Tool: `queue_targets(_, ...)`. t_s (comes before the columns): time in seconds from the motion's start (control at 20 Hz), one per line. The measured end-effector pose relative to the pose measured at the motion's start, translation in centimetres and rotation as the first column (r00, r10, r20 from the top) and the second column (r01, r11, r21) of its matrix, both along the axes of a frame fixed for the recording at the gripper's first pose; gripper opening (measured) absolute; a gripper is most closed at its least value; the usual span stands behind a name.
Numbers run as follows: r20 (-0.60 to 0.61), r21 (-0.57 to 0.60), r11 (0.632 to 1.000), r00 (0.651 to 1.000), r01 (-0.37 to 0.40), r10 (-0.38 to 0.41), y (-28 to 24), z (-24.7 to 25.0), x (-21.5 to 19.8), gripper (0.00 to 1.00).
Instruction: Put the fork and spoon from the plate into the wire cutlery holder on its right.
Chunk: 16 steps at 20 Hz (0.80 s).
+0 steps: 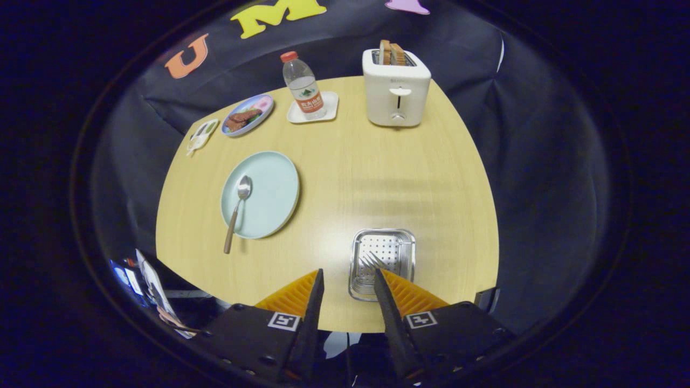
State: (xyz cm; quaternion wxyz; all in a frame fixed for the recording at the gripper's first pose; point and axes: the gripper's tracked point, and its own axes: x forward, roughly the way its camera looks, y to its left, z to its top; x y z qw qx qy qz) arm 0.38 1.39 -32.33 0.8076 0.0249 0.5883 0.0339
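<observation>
A spoon (238, 207) with a wooden handle lies on the pale green plate (275, 183), its handle reaching over the plate's near rim. To the plate's right stands the metal cutlery holder (396, 245). Fork tines (370, 261) stick up inside it, right at the tip of my right finger, which hides the rest of the fork. My gripper (349, 275) is open, held above the table's near edge with nothing between its fingers. The holder sits just ahead of the right finger; the plate lies farther off to the left.
A white toaster (396, 91) with bread stands at the table's far side. A water bottle (303, 86) stands on a small white tray, beside a patterned plate of food (247, 115) and a small dish (202, 134) at the far left corner.
</observation>
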Motion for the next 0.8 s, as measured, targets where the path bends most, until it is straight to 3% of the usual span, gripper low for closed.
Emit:
queue_targets(0.25, 0.079, 0.03, 0.999, 0.997, 0.012, -0.015, 3.7, -0.3, 0.9, 0.73)
queue_targets(0.4, 0.136, 0.035, 0.999, 0.991, 0.017, -0.022, 6.2, -0.9, 1.6, 0.92)
queue_targets(0.8, 0.185, 0.024, 0.999, 0.982, -0.039, 0.034, 14.7, -4.0, 2.8, 0.96)
